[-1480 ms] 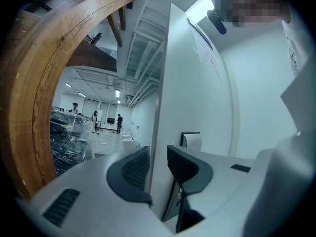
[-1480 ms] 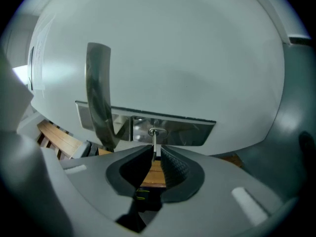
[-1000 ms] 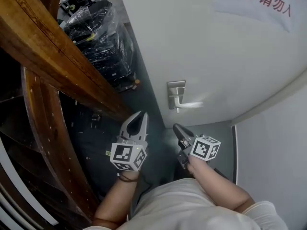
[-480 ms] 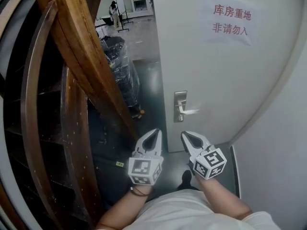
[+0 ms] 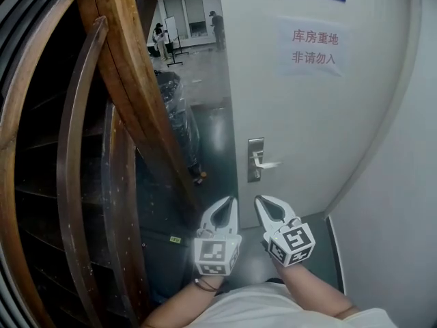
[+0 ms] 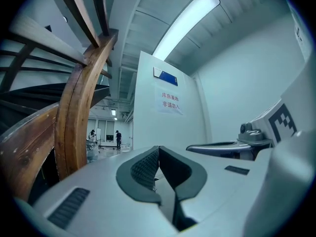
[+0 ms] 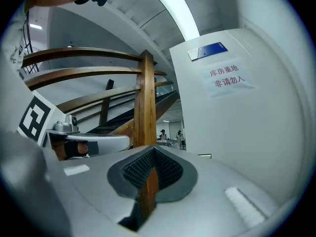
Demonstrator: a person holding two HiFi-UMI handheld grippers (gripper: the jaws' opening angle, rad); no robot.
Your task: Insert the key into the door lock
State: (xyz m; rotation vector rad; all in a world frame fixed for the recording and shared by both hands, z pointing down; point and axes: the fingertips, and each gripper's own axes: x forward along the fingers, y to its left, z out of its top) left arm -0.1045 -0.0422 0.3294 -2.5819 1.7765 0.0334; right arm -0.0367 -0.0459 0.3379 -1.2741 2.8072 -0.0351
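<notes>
The white door (image 5: 300,115) stands ahead, with a metal lock plate (image 5: 255,157) and a lever handle (image 5: 268,164) on its left edge. My left gripper (image 5: 232,201) and right gripper (image 5: 259,199) are held side by side below the lock, pointing at the door and apart from it. Both are shut, tips together. In the left gripper view the pads (image 6: 148,164) meet with nothing clearly between them. The right gripper view shows pads (image 7: 143,167) joined at the tip and the lock plate (image 7: 204,156) just beyond. No key shows in any view.
A curved wooden stair rail (image 5: 130,94) rises close on the left. Plastic-wrapped goods (image 5: 179,125) stand past it beside the door's edge. A paper notice (image 5: 313,46) hangs on the door. A pale wall (image 5: 403,183) closes the right side. People (image 5: 217,26) stand far off.
Both grippers rose and moved toward the door. The left jaws closed. The right gripper rolled so its marker cube faces up. The head view tilted up, showing more of the door.
</notes>
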